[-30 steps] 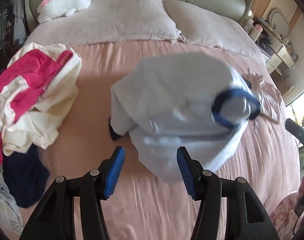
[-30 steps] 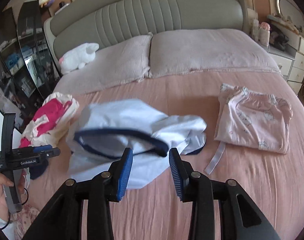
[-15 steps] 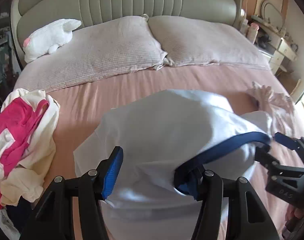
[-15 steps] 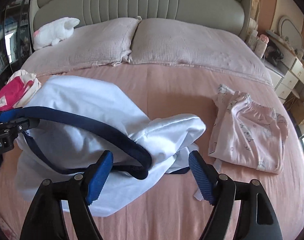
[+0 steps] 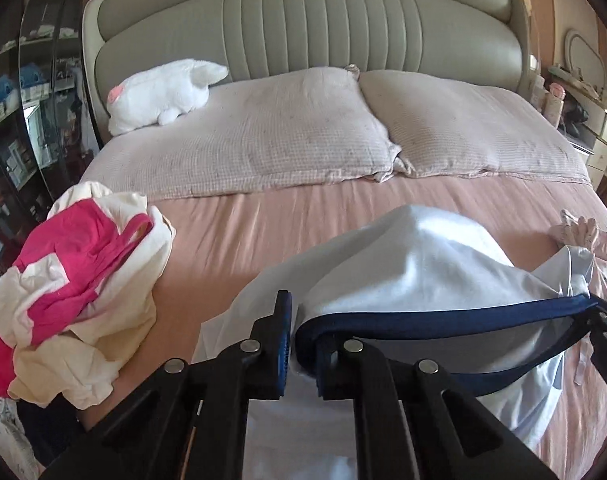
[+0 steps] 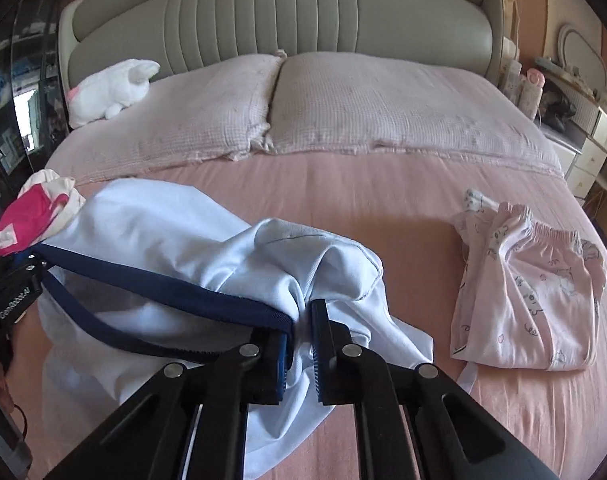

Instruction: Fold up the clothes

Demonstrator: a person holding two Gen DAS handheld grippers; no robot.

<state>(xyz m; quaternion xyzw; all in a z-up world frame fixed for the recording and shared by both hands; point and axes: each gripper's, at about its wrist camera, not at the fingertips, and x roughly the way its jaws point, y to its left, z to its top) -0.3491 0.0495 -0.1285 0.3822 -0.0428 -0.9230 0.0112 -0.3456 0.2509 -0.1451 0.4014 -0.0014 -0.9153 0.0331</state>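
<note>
A pale blue garment [image 5: 423,272] [image 6: 163,232] with a navy waistband [image 5: 443,320] [image 6: 163,288] lies bunched on the pink bed sheet [image 5: 243,232]. My left gripper [image 5: 301,328] has its jaws closing tight on the left end of the waistband, with cloth pinched between the blue pads. My right gripper [image 6: 302,324] is clamped on the other end, where waistband and gathered cloth meet. The band runs taut between the two. Each gripper shows at the edge of the other's view: the right gripper [image 5: 603,332] and the left gripper [image 6: 19,292].
A heap of pink and cream clothes [image 5: 75,288] [image 6: 35,208] sits at the bed's left edge. Folded pink pyjamas [image 6: 531,292] lie on the right. Two pillows [image 5: 263,140] and a white plush toy [image 5: 163,92] rest by the padded headboard [image 5: 303,28]. A white bedside cabinet [image 6: 583,152] stands to the right.
Both grippers went from open to shut on the navy waistband. The band is now stretched between them, and both views have tilted up toward the headboard.
</note>
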